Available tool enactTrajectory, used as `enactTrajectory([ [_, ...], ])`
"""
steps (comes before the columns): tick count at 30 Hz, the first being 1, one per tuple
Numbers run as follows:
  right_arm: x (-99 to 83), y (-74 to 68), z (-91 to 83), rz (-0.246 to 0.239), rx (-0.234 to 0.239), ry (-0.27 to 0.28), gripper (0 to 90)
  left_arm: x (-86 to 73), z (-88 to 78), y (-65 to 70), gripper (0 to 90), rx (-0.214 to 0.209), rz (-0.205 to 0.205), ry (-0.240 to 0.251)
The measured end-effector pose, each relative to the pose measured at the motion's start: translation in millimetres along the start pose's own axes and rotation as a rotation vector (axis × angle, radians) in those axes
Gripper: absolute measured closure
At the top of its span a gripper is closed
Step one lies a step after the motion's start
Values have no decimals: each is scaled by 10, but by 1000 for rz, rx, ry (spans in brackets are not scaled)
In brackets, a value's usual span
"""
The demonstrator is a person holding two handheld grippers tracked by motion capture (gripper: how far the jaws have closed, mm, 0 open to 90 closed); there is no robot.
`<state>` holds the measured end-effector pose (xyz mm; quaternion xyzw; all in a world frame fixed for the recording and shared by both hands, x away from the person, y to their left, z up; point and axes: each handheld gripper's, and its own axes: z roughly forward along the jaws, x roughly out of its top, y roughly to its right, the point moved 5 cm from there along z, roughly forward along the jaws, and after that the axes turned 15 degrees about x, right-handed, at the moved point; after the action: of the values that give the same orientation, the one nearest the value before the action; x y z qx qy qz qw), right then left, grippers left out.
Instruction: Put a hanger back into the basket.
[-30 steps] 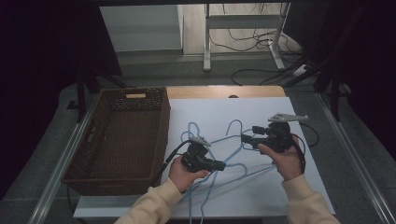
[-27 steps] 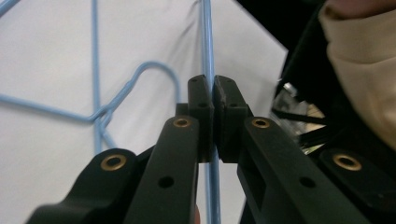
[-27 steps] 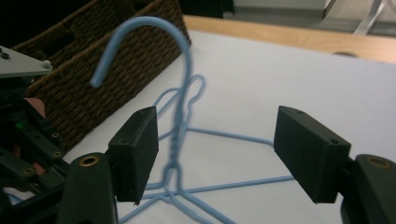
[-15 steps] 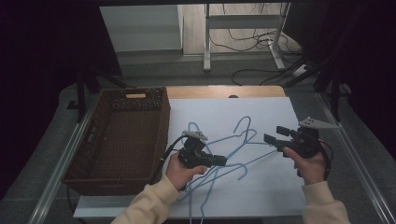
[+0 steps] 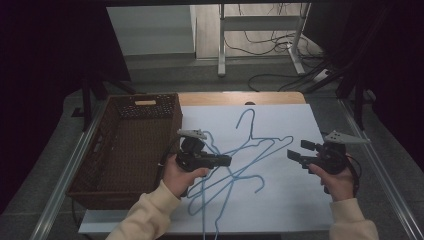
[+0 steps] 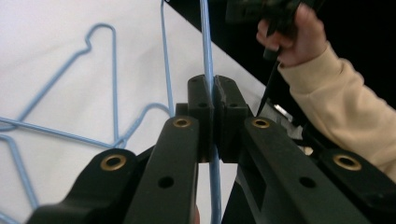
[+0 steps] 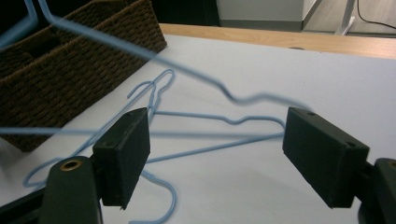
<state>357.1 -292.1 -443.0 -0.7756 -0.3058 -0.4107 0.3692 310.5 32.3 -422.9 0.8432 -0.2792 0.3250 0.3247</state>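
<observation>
Dark walls and a grey floor with trailing cables surround the white-topped counter (image 5: 280, 200), its bare wood edge showing at the far side. On the counter's left end stands a large rectangular dark brown woven wicker basket (image 5: 100, 165); nothing can be seen lying inside it.

Right of the basket lies a tangle of light blue wire clothes hangers (image 5: 260, 150), at least three, their frames crossing one another on the white surface.

The left tool (image 5: 227, 160) sits just beside the basket's near right corner with its jaws clamped tight on the wire of one hanger (image 6: 208, 51); the left gripper view shows the blue wire running straight up between the pressed pads, and the hanger looks partly lifted off the sheet. The right tool (image 5: 296, 151) is well apart at the right side of the counter, and its jaws have just been opening; they stand wide now with nothing between them, the hangers lying beyond.

By my reading, the sorting has barely begun: one hanger is gripped and appears bound for the basket, and the others still wait on the counter.
</observation>
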Motion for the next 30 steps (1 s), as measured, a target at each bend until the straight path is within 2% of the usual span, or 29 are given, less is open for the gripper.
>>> enactTrajectory([
  [5, -56, 8, 19, -8, 16, -13, 234, 67, -166, -31, 865, 1, -5, 28],
  [9, -92, 25, 30, -9, 5, -27, 234, 126, -345, -40, 865, 12, 5, 59],
  [16, -107, 46, 8, -2, -4, -25, 235, 201, -711, -156, 865, 36, -14, 128],
  [17, -107, 46, 8, -2, -4, -25, 235, 201, -711, -156, 865, 36, -14, 128],
  [20, -117, 58, 8, 1, -9, -31, 235, 198, -902, -248, 864, 46, -32, 160],
  [21, -117, 58, 8, 1, -9, -31, 235, 198, -902, -248, 865, 46, -32, 160],
  [28, -142, 66, 37, 1, -13, -51, 234, 114, -1193, -491, 865, 89, -71, 203],
  [30, -159, 68, 64, -4, -17, -72, 234, 90, -1244, -545, 865, 99, -83, 211],
])
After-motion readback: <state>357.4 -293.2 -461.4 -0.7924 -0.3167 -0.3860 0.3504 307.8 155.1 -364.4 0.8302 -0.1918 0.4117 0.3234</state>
